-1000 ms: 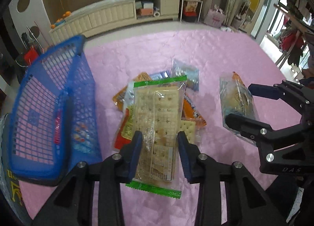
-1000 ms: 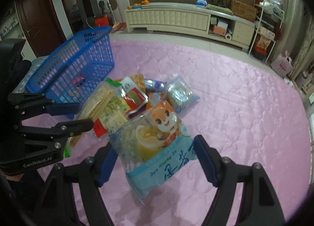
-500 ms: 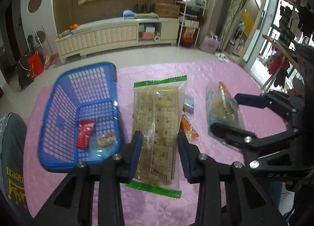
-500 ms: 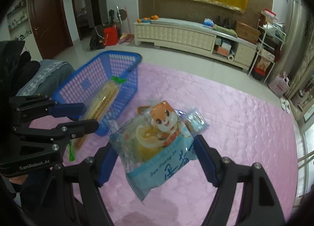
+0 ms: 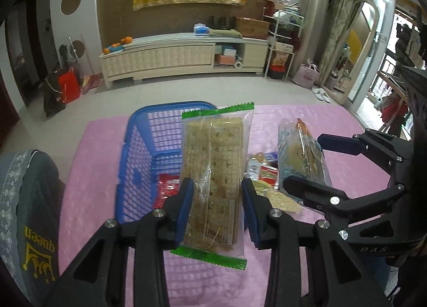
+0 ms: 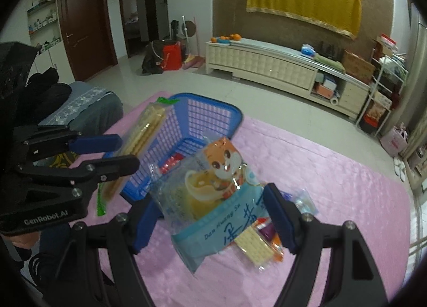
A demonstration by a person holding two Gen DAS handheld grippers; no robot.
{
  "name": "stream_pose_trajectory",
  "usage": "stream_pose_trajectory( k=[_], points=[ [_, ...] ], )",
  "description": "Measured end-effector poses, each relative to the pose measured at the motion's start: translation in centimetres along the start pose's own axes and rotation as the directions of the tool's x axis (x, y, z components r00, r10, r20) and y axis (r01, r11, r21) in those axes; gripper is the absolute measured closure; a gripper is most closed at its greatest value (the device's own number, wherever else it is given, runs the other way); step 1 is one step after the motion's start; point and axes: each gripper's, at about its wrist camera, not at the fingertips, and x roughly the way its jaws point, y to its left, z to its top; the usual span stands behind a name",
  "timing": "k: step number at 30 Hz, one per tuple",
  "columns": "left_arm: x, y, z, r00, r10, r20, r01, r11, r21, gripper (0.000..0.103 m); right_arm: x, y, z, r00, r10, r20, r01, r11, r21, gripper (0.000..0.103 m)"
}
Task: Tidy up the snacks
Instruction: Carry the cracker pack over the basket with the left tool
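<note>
The left gripper (image 5: 216, 207) is clamped on a cracker pack (image 5: 214, 173), a clear wrapper with green crimped ends, pinched by its long sides between the blue pads (image 5: 185, 204). The pack is held lengthwise along the fingers, above the pink cloth (image 5: 88, 163), with its far end over the right part of the blue basket (image 5: 138, 147). The basket stands on the cloth and holds a red packet (image 5: 166, 189); anything else inside is hidden behind the pack. The right gripper (image 6: 213, 217) is clamped on a squirrel bag (image 6: 210, 189), a clear and blue bag with a cartoon squirrel, held by its two side edges. This bag hangs above the cloth just right of the basket. In the left wrist view it appears edge-on (image 5: 300, 157) between the fingers of the right gripper (image 5: 312, 165). Below and right of it, a snack pile (image 6: 269, 240) lies on the cloth, with a loose cracker sleeve (image 6: 254, 248) on top and a small clear packet (image 6: 303, 201) at its far edge.
</note>
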Motion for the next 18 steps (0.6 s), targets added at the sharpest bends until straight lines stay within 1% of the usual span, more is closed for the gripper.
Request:
stream_pose_trajectory(
  k=[3,8,11,16,18],
  points=[
    [0.5,1.5,0.2,1.0,0.012,-0.011,-0.012,1.0,-0.006,0.068,1.3,0.6,0.5,1.0,0.023,0.001,-0.023,1.0,0.003,0.024],
    [1.8,2.9,0.6,0.999,0.024,-0.031,-0.025,0.999,-0.019,0.068,3.5,1.6,1.2,0.999,0.03,-0.022,-0.03,0.999,-0.01,0.024],
    [3.1,3.7,1.0,0.999,0.025,-0.047,-0.026,0.999,-0.032,0.068,4.7,1.5,1.7,0.999,0.036,-0.034,-0.037,0.999,-0.007,0.024],
    [5.6,4.9,1.8,0.997,0.017,-0.076,-0.022,0.998,-0.059,0.068,6.3,1.1,2.8,0.999,0.008,-0.031,-0.008,1.0,0.007,0.024],
    [6.4,5.2,2.0,0.997,0.021,-0.076,-0.026,0.997,-0.072,0.068,7.1,0.7,3.2,0.999,0.011,-0.033,-0.01,1.0,0.018,0.024]
  ],
)
